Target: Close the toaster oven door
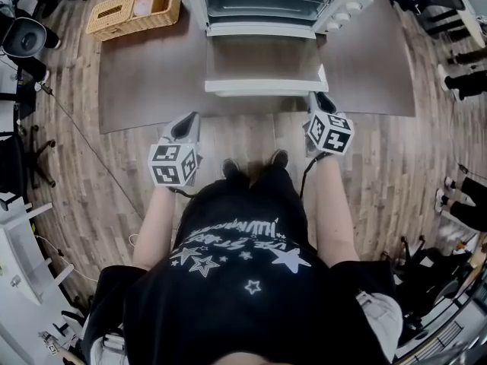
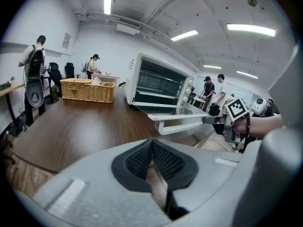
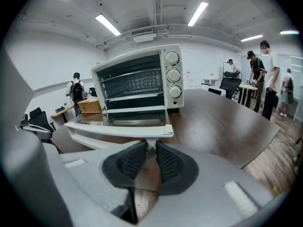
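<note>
Open-plan lab/office room. Strip lights and bare ducting on the ceiling, office chairs at head view's upper left, people standing at desks far right, plank floor.

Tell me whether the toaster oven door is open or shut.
Open. The door lies flat, folded down in front of the toaster oven, leaving its racks exposed.
</note>
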`<state>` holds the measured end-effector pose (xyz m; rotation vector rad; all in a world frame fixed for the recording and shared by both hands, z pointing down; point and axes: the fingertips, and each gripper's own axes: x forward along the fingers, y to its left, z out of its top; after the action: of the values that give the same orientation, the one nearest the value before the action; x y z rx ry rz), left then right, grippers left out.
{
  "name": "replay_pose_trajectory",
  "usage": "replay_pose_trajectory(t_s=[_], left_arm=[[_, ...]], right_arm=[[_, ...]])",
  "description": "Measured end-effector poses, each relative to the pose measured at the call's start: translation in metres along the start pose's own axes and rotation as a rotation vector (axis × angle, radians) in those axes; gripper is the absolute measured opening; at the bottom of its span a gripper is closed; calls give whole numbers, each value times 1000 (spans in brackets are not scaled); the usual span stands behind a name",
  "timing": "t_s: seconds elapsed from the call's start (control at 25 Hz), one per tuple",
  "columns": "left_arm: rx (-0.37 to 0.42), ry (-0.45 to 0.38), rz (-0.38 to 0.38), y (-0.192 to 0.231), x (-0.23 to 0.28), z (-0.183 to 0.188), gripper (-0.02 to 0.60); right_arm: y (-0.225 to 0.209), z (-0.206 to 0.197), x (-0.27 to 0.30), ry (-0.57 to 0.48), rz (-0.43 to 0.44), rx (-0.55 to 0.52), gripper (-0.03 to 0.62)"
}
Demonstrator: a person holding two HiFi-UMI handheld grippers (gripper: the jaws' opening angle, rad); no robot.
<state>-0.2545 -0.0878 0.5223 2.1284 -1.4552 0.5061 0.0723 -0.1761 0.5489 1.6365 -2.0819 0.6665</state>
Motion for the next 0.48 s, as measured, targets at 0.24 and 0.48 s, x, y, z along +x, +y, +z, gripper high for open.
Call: replay_pose_trajectory(t_s=[0.24,0.48], left_arm=[[-3,-21,24,-3,-2,12,12],[-16,-46,51,-14,-2,25,12]], right_arm=[[0,11,-5,-4,27,1,74],[1,24,-11,-7,68,3,74]])
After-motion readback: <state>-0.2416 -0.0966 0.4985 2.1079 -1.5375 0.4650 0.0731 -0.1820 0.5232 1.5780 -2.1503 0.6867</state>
